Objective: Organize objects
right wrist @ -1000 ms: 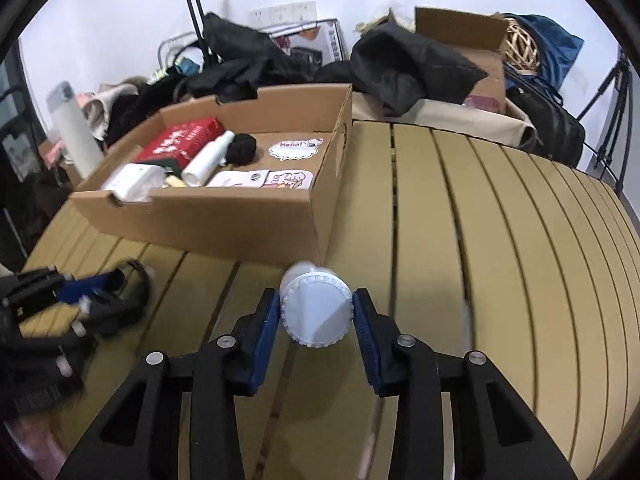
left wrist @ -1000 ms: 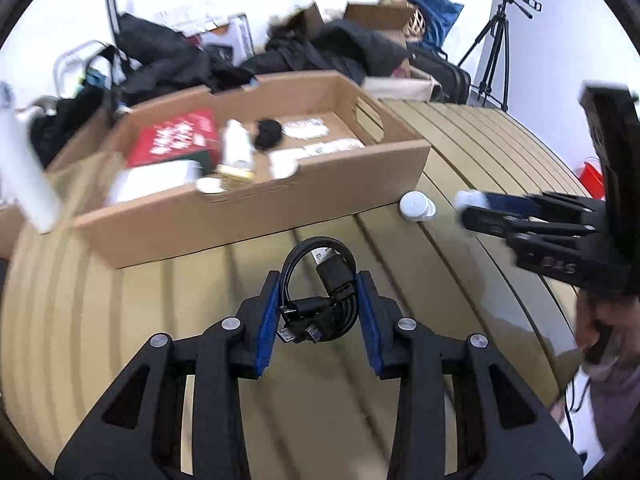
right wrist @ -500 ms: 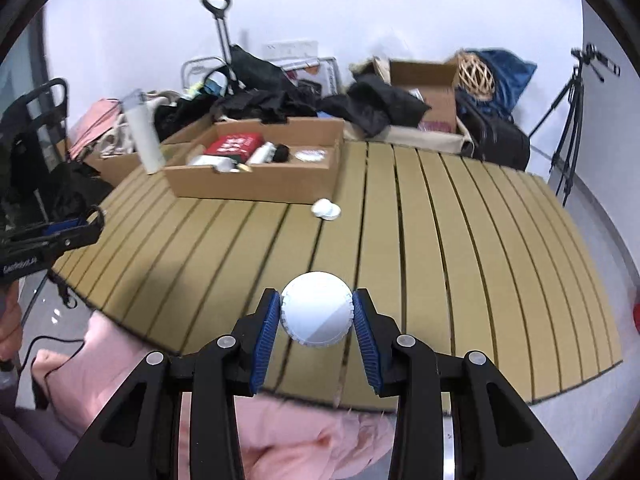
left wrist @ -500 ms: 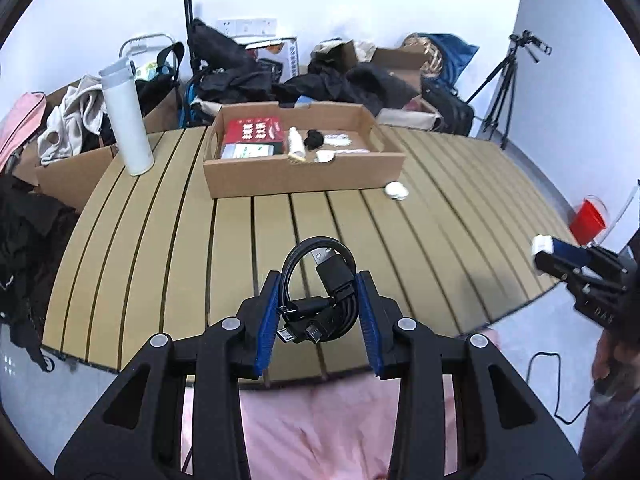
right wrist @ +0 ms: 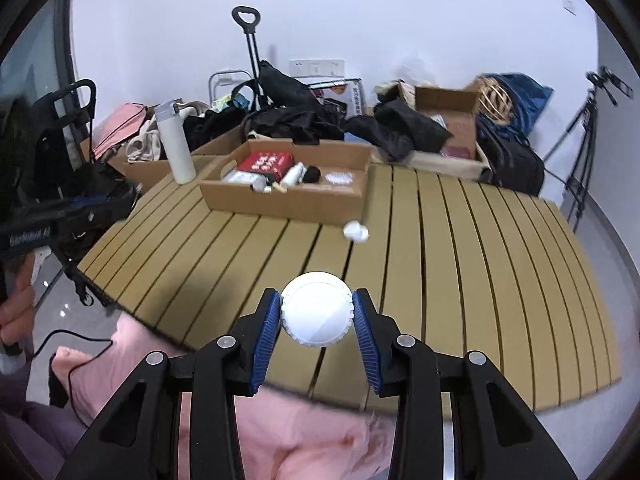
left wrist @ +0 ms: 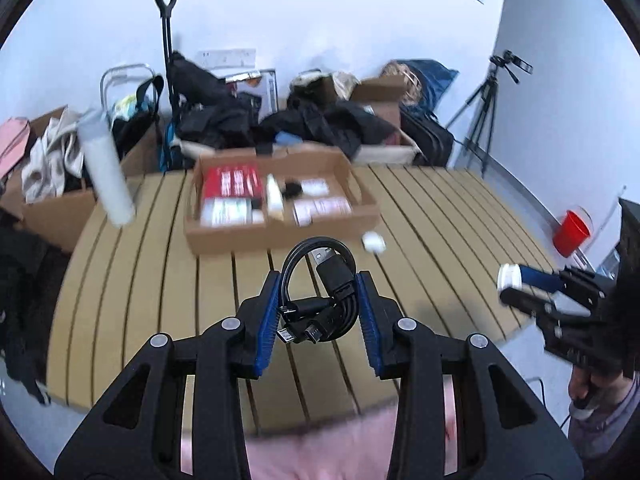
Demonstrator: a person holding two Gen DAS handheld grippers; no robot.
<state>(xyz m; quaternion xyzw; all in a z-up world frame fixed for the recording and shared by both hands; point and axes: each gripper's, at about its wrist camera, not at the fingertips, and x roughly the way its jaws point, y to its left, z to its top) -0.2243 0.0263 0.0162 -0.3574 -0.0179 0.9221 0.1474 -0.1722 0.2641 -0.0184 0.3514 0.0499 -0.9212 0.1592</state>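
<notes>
My left gripper (left wrist: 318,312) is shut on a coiled black USB cable (left wrist: 320,292) and holds it above the near edge of the slatted wooden table (left wrist: 160,280). My right gripper (right wrist: 317,316) is shut on a white round-capped bottle (right wrist: 317,311), held above the table's near edge; it also shows in the left wrist view (left wrist: 510,280) at the right. An open cardboard box (left wrist: 276,232) with a red packet, white tubes and cards stands at the table's far side; it also shows in the right wrist view (right wrist: 288,200). A second small white bottle (right wrist: 356,232) lies on the table beside the box.
A tall white flask (right wrist: 174,140) stands at the far left of the table. Bags, black clothes and cardboard boxes (right wrist: 448,120) pile up behind the table. A tripod (left wrist: 484,120) and a red cup (left wrist: 572,232) are at the right. Pink cloth (right wrist: 312,432) lies below the grippers.
Both grippers pulled back and up from beside the box to the table's near edge a second ago, still holding the cable and the bottle. Since half a second ago they have moved slightly closer.
</notes>
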